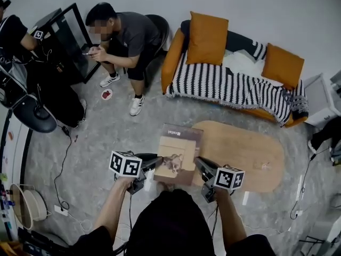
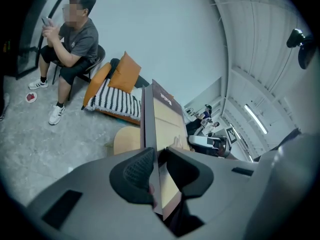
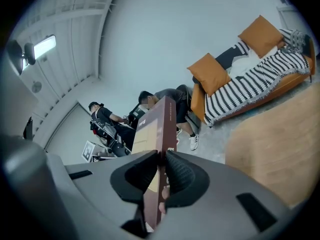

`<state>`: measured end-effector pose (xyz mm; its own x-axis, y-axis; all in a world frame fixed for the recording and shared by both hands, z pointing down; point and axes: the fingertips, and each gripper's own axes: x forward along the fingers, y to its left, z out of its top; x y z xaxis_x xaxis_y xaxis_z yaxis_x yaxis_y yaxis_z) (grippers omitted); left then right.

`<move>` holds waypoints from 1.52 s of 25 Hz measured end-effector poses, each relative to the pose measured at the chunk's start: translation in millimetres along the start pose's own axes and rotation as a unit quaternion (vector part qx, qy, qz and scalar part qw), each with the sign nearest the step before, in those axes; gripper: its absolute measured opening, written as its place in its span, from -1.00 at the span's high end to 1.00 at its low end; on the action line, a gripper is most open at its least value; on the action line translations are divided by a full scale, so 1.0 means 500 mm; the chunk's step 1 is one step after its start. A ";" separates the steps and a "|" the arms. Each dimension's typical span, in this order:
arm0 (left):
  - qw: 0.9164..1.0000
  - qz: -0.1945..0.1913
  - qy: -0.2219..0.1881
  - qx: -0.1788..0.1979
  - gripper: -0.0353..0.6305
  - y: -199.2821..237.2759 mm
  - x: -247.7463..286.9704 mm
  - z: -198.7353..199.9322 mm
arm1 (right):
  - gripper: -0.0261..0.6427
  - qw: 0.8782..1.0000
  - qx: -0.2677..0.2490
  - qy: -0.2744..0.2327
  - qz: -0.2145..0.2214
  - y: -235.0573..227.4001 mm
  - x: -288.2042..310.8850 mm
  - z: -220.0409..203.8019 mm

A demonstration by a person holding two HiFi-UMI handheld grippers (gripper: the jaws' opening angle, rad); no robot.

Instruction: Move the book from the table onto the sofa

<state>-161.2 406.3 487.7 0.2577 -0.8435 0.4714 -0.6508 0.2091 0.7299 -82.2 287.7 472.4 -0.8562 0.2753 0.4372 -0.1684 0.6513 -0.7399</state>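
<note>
A brown and tan book [image 1: 178,152] hangs flat in front of me, above the near left end of the oval wooden table [image 1: 250,153]. My left gripper [image 1: 158,162] is shut on its left edge and my right gripper [image 1: 199,164] on its right edge. In the left gripper view the book [image 2: 162,116] stands edge-on between the dark pads of the left gripper [image 2: 159,171]. In the right gripper view the book's spine [image 3: 165,126] runs up from between the jaws of the right gripper [image 3: 162,173]. The orange sofa [image 1: 173,55] under a striped blanket [image 1: 234,87] lies beyond the table.
Two orange cushions [image 1: 206,36] [image 1: 282,65] lean on the sofa back. A person [image 1: 125,36] sits on a chair left of the sofa. Another person [image 1: 16,33] and a black chair [image 1: 34,119] are at far left. Cables [image 1: 64,164] trail over the floor. A white cabinet [image 1: 322,97] stands right of the sofa.
</note>
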 end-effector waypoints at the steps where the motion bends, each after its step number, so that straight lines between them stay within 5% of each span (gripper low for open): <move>1: 1.000 -0.002 0.001 0.003 0.62 0.003 0.000 0.011 | 0.72 1.000 0.001 -0.003 -0.002 0.001 0.003 0.007; 13: 0.999 -0.021 0.027 0.034 0.62 0.075 0.061 0.185 | 0.72 0.999 0.018 -0.041 -0.012 -0.046 0.090 0.145; 27: 0.992 -0.045 0.094 0.072 0.63 0.148 0.250 0.523 | 0.72 0.992 0.063 -0.095 -0.047 -0.182 0.187 0.452; 38: 0.984 -0.079 0.133 0.088 0.63 0.206 0.314 0.696 | 0.73 0.984 0.092 -0.130 -0.083 -0.219 0.259 0.596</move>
<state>-436.4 123.2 464.8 0.5290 -0.6940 0.4884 -0.6947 -0.0235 0.7189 -320.0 41.6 457.6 -0.9015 -0.0298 0.4318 -0.3815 0.5257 -0.7603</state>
